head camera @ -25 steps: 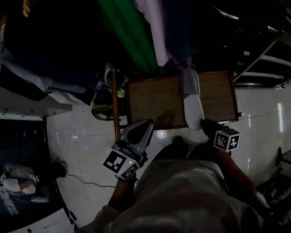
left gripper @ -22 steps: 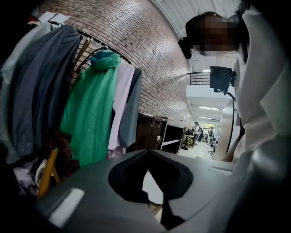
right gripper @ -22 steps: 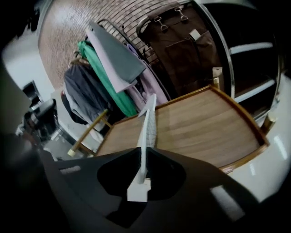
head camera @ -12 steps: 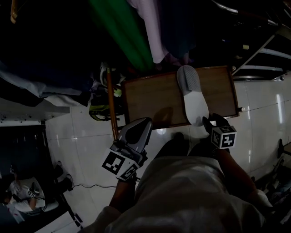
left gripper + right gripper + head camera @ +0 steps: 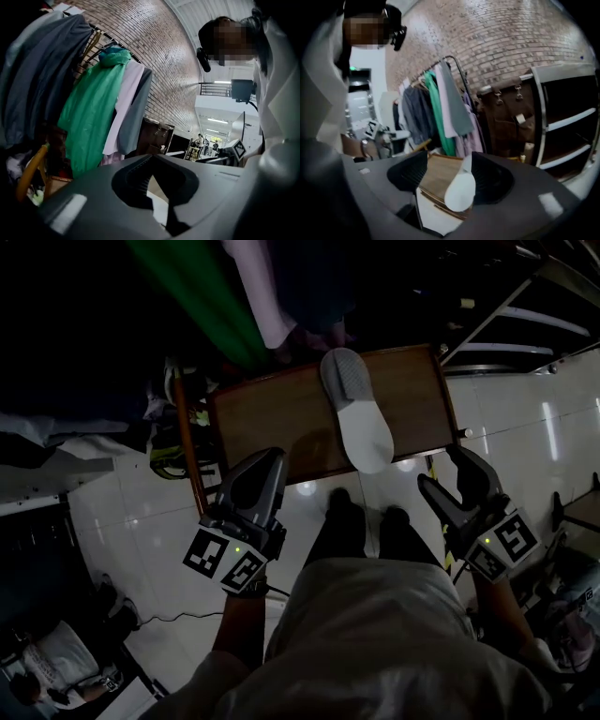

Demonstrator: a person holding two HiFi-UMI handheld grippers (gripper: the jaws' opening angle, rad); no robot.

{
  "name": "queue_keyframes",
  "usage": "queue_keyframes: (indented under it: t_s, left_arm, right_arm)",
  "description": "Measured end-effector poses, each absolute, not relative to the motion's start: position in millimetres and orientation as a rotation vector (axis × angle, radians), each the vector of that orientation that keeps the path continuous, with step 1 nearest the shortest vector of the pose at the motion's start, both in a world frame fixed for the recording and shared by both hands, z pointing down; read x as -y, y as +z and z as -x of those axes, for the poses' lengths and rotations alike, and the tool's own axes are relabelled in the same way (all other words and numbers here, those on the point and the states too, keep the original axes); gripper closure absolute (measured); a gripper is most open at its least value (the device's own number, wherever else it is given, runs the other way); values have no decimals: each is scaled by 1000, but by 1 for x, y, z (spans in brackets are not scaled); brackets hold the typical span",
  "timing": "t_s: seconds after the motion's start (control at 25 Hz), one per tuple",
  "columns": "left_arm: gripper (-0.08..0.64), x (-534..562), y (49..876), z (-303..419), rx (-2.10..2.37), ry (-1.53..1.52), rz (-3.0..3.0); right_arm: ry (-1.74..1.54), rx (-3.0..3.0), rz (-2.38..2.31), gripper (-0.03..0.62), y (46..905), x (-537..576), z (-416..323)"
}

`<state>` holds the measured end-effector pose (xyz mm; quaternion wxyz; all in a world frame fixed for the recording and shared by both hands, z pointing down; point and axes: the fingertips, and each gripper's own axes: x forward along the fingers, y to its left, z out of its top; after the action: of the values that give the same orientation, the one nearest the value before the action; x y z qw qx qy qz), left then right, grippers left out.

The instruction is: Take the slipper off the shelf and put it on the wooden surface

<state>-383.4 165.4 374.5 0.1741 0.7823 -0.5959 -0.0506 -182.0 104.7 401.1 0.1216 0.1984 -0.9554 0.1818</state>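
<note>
A pale grey slipper (image 5: 356, 413) lies sole up on the wooden surface (image 5: 272, 418), its heel end jutting over the near edge. My right gripper (image 5: 448, 474) hovers over the tiled floor, below and right of the slipper and apart from it. Its jaws are opening and nothing is between them. In the right gripper view the slipper (image 5: 461, 190) and the wood (image 5: 438, 176) show beyond the spread jaws of the right gripper (image 5: 449, 154). My left gripper (image 5: 267, 460) hangs just off the board's near left edge, its tips together and empty. In its own view the left gripper (image 5: 151, 159) points at hanging clothes.
A clothes rail with a green garment (image 5: 197, 296) and pale ones stands behind the board. A metal shelf rack (image 5: 525, 315) is at the right, a brown trunk (image 5: 506, 117) beside it. An orange pole (image 5: 187, 446) leans left of the board. The person's dark shoes (image 5: 361, 521) stand on white tiles.
The right gripper has let go of the slipper, opened, and drawn back to the right over the floor. The slipper stays on the wood. The left gripper has barely moved.
</note>
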Motion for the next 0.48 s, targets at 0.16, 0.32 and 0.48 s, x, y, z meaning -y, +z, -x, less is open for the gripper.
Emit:
queue_keyframes:
  t_s: [0.16, 0.32, 0.48]
  left_arm:
    - [569, -188, 365, 342, 1689, -133, -2221]
    - [569, -222, 350, 299, 1770, -118, -2202]
    - [569, -262, 350, 247, 1782, -78, -2187]
  right_arm:
    - [478, 2885, -379, 298, 357, -132, 159]
    - [419, 2913, -213, 296, 348, -164, 122]
    - [485, 2948, -252, 272, 342, -183, 66]
